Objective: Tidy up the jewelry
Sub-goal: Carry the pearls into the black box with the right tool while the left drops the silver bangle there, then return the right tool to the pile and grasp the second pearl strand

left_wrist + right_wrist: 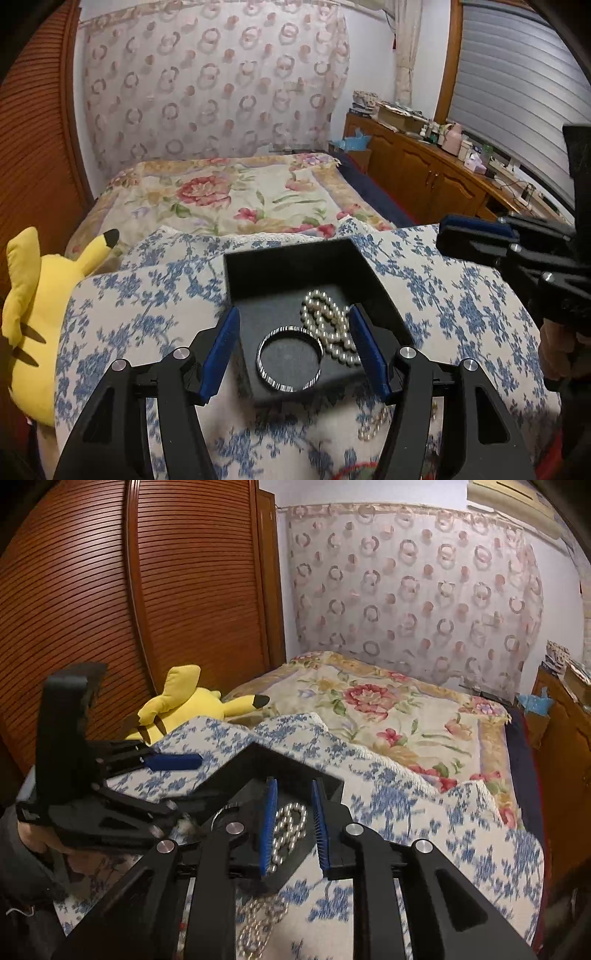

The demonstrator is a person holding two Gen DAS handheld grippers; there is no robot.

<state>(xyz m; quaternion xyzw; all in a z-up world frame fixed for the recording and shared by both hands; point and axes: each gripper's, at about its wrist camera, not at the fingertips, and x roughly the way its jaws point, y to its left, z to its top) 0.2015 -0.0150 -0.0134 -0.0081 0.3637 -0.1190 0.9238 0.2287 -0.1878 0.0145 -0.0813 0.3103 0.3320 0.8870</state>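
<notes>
A black open box (295, 266) sits on a blue-flowered cloth. Inside lie a silver bangle (290, 357) and a white pearl strand (328, 326). My left gripper (293, 356) is open, its blue pads either side of the box's near part, holding nothing. In the right wrist view the box (258, 771) shows with the pearl strand (290, 830) between the blue pads of my right gripper (293, 827), which is open above it. The right gripper (476, 236) also shows at the right of the left wrist view. More pearls (258, 923) lie on the cloth near the box.
A yellow plush toy (33, 321) lies left of the cloth. A flowered bedspread (236, 195) stretches behind. A wooden cabinet (424, 170) with clutter stands at the right. Loose beads (373, 424) and a red cord (354, 469) lie on the cloth in front of the box.
</notes>
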